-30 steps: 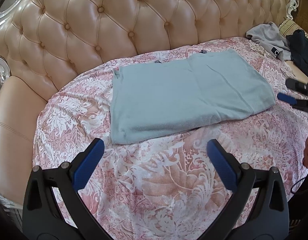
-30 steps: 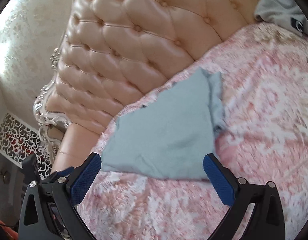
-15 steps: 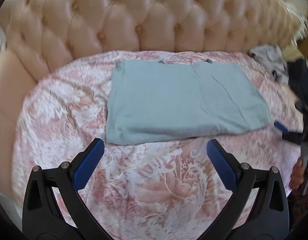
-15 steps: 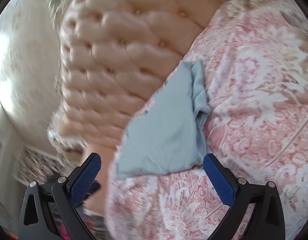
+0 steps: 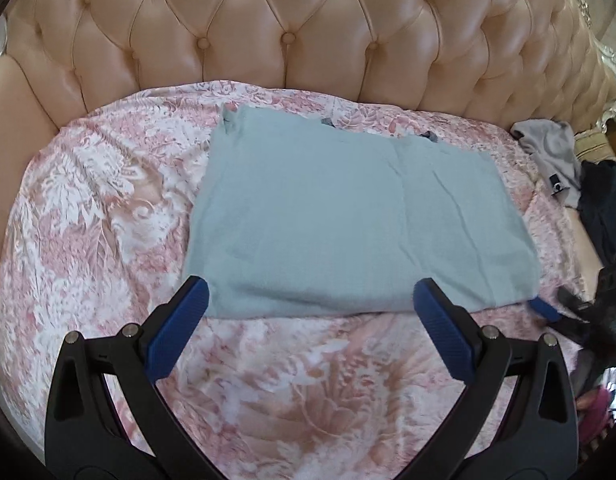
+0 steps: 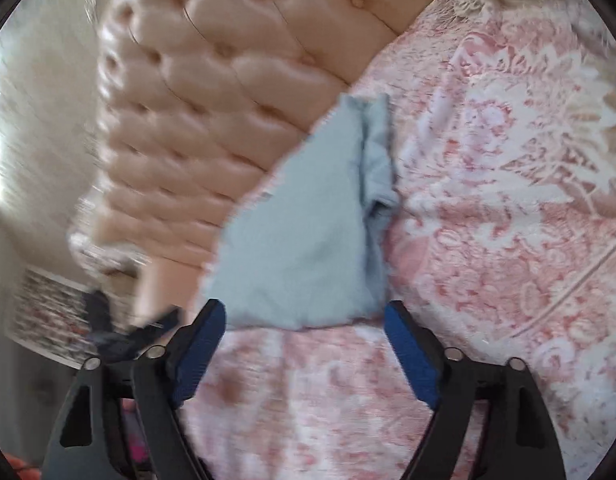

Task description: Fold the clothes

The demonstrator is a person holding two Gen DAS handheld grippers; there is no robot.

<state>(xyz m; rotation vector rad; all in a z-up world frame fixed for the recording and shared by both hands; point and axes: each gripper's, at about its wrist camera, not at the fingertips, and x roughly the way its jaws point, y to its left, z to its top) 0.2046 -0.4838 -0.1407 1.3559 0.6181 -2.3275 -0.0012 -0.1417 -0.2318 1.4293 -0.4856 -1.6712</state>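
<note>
Bedspread [image 5: 88, 208] in pink and white floral print fills most of what I see, with a tufted, peach-coloured leather headboard [image 5: 292, 28] curving along its far side. On it lies the pale blue folded garment [image 5: 347, 216], spread flat as a broad rectangle, its far edge close to the headboard and its near edge just beyond my left claw [image 5: 308, 300].

My left claw stands wide, blue pads apart with nothing between them; the left pad hangs over the garment's near left corner, the right pad over its near edge, and I cannot tell whether either touches the cloth.

At the right of the left wrist view, my right claw [image 5: 547, 312] reaches in toward the garment's near right corner. In its own view, the right claw [image 6: 304, 314] is narrowing its jaws, still well apart, with the garment's corner [image 6: 308, 256] just ahead of the pads and not pinched. That picture is blurred.

Far right on the bed, a crumpled grey garment [image 5: 551, 152] lies beside a dark navy garment [image 5: 603, 208], both well apart from the blue one.
</note>
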